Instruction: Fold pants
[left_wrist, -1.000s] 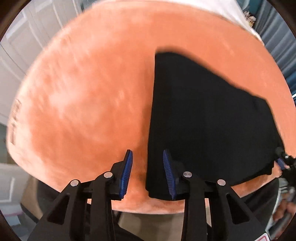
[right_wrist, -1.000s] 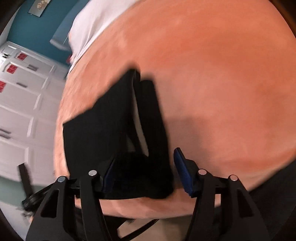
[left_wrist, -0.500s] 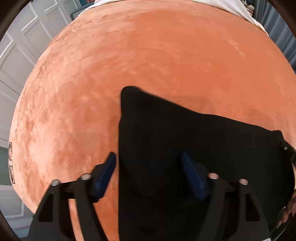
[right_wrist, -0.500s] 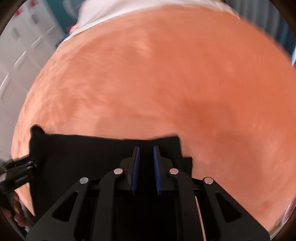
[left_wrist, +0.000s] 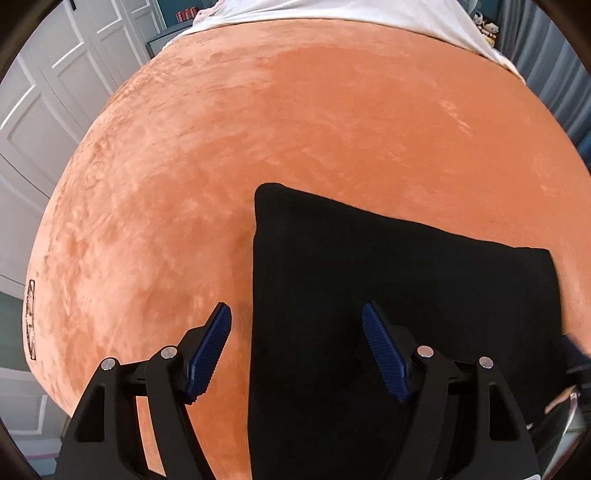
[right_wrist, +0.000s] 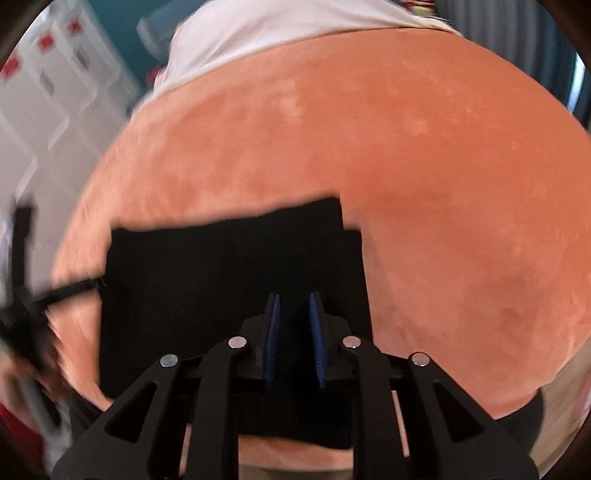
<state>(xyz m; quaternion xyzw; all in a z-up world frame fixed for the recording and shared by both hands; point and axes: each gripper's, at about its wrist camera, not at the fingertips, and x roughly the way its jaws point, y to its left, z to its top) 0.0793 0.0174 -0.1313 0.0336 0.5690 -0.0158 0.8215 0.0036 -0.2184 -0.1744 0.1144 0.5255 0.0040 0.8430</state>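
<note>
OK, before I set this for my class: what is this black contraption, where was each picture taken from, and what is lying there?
There is no robot: a person holds a two-finger clamp in each hand, and a camera on each looks along its fingers. One picture is from the left gripper, the other from the right gripper. Folded black pants lie on an orange blanket, with a white sheet beyond. The left jaws have just been opening and straddle the pants' edge, gripping nothing. The right jaws have just closed, then eased slightly. They are nearly shut over the pants, but I cannot tell whether they pinch cloth.
</note>
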